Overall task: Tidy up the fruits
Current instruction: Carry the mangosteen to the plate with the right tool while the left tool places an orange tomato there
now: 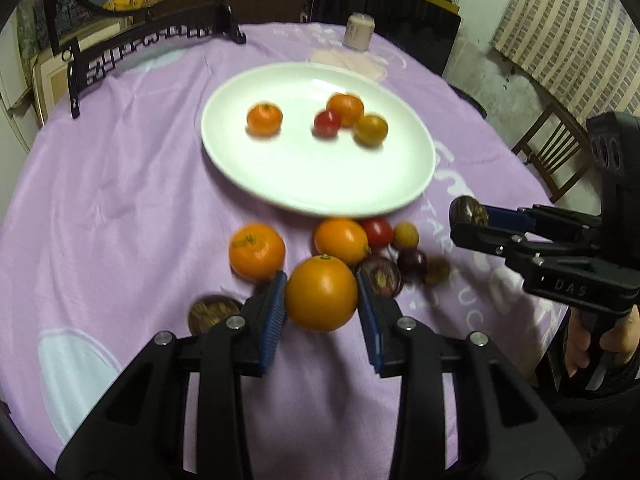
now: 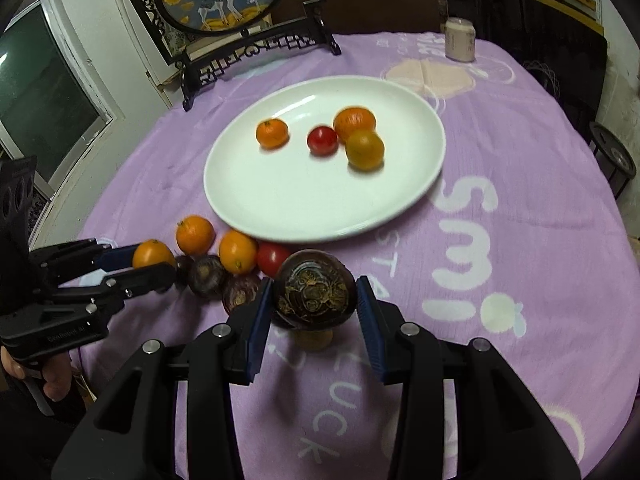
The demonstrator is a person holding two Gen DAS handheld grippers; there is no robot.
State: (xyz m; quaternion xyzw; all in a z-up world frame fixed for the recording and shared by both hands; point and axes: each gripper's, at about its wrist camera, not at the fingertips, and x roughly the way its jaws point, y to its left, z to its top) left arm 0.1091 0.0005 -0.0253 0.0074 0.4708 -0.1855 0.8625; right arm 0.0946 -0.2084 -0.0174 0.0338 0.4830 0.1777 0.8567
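Fruits near the plate point(image 1: 416, 188) blur together; my left tool point(image 1: 321, 296) pinches an orange point(image 1: 321, 298), my right tool point(image 2: 314, 296) a dark fruit point(image 2: 314, 294).

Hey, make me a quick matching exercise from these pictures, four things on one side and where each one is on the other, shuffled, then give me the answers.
Things:
1. orange
2. dark fruit
3. red tomato
4. cup

Places:
A. on the plate
B. at the table's far edge
C. in the left gripper
D. in the right gripper

Pairs: 1-C, 2-D, 3-A, 4-B
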